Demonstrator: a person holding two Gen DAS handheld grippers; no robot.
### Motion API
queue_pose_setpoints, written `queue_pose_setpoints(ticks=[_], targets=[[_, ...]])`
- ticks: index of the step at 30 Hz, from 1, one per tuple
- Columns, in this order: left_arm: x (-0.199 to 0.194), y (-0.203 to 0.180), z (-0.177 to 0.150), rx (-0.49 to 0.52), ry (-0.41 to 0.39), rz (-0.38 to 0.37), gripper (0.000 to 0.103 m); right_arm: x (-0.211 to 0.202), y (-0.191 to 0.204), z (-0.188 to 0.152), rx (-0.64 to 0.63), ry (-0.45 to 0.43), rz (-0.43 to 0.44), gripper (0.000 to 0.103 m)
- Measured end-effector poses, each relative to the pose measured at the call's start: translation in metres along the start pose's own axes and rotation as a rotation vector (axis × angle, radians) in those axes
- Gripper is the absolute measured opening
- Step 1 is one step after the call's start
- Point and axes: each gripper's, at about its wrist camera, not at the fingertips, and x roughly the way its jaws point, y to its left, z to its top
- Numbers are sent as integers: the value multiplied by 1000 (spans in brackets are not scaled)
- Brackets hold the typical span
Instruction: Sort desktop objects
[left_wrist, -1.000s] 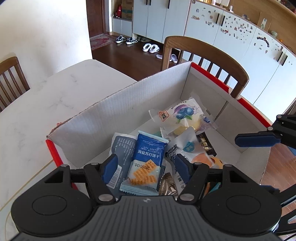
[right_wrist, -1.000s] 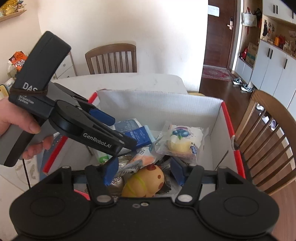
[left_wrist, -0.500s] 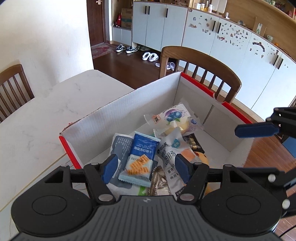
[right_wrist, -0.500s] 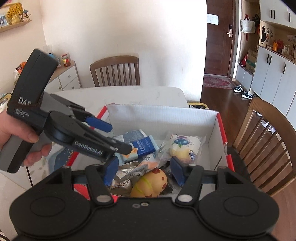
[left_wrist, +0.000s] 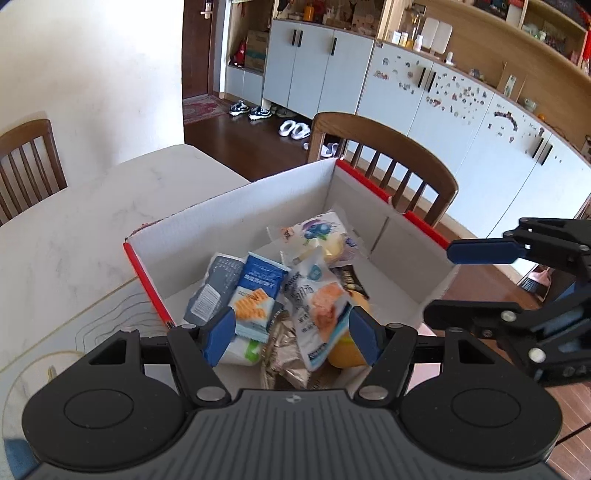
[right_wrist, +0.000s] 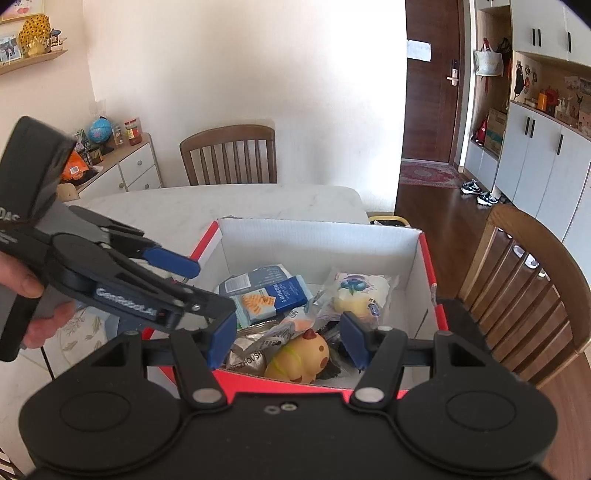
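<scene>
Snack packets, among them a blue cracker packet (left_wrist: 258, 291) and a blueberry bun (right_wrist: 360, 293), plus a yellow toy chick (right_wrist: 299, 356), are lying heaped in the red-edged cardboard box (left_wrist: 236, 218) on the white table (left_wrist: 74, 221). Both the left gripper (left_wrist: 291, 334) and right gripper (right_wrist: 286, 341) are hovering over it, tilted downward, jaws spread and holding nothing.
</scene>
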Motion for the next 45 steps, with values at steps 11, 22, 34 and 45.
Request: queue_pose_setpoints(ticks=[11,22,34,45], targets=[[-35,-19,-18,16,-66,8,69,-15,7,-12,5,-36,-26,72],[-44,-16,-34,-22,-82,18,85,-34,15,-25,-7,-110,-27,93],[-48,-11,-46,-54,-117,7,103,-38,19,-36,10,-114,-71,96],[-57,-19,-61,7,-109,40,103,-42,24,-47,42,-103,-112,96]])
